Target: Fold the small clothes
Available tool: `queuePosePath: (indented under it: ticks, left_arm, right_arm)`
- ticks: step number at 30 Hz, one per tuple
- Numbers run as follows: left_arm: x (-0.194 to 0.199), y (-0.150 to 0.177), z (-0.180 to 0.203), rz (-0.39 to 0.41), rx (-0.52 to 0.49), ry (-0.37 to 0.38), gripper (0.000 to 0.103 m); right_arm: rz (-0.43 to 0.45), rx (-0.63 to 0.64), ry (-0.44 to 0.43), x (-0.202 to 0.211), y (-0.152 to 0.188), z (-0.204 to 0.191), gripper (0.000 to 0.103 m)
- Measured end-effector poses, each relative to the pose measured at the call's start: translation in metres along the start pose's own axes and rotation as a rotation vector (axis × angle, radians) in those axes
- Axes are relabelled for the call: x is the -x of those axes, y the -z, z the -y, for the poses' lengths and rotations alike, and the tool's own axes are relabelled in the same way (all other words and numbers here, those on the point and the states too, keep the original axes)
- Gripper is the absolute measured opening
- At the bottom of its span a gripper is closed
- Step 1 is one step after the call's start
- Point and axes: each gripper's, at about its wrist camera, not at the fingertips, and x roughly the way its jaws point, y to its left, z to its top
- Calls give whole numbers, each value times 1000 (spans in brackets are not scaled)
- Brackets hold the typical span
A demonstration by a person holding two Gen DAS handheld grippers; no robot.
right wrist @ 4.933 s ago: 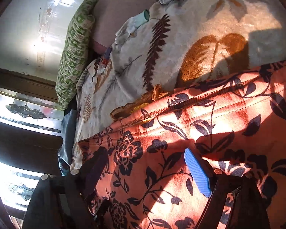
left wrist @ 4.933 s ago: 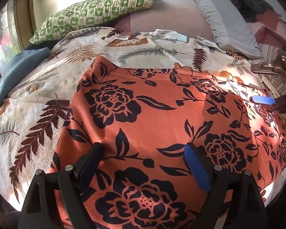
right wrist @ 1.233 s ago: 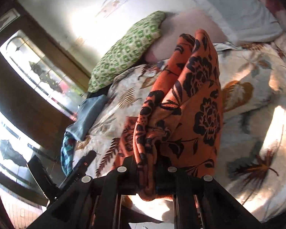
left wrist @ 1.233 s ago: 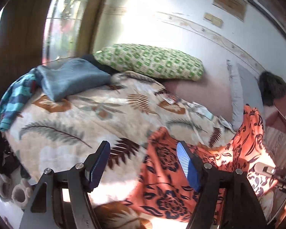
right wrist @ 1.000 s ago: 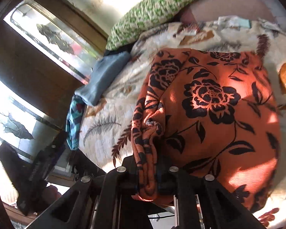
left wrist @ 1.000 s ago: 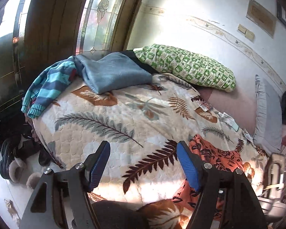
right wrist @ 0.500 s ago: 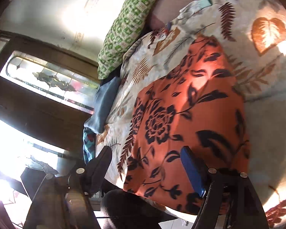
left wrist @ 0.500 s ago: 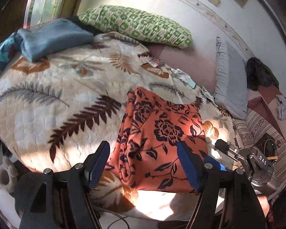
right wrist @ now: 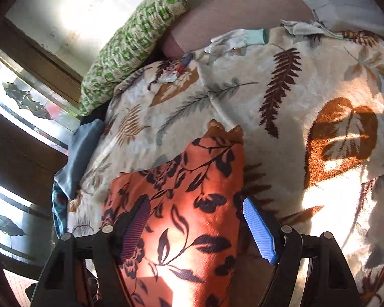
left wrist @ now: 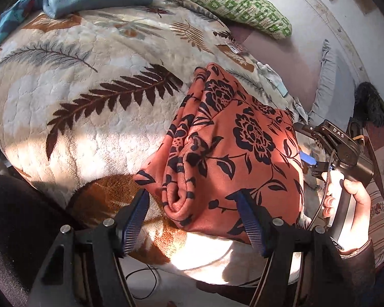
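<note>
An orange floral garment (left wrist: 233, 151), folded over, is laid on the leaf-patterned blanket (left wrist: 89, 76), toward five o'clock in the left wrist view. The left gripper (left wrist: 194, 217) is being closed around its near edge without pinching. The right gripper (right wrist: 197, 225) is spread wide above it, empty.

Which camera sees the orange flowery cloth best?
The left wrist view: the orange cloth with black flowers shows whole there, folded on the leaf-print blanket. The right wrist view catches only one end of it.
</note>
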Motion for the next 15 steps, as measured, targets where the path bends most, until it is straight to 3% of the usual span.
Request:
queuePosePath:
  ticks: [4,6,7,11,15]
  left_arm:
    - [-2,-7,-2,0,-25,-8,29]
    - [-4,-10,-4,1,-32,-16,15]
    - [-6,-12,-6,-4,-22,-7,14]
    - [8,-24,2,44,-58,8,12]
    - [52,-39,48,241,-313,8,12]
  right_arm:
    - [-91,-7,-7,-33,-2,8,76]
    - [-84,-10,-10,-36,-1,9,58]
    - [-98,-19,-7,-40,-1,11,42]
    - [-112,13,15,-40,1,9,36]
    - [-57,55,22,-27,1,2,31]
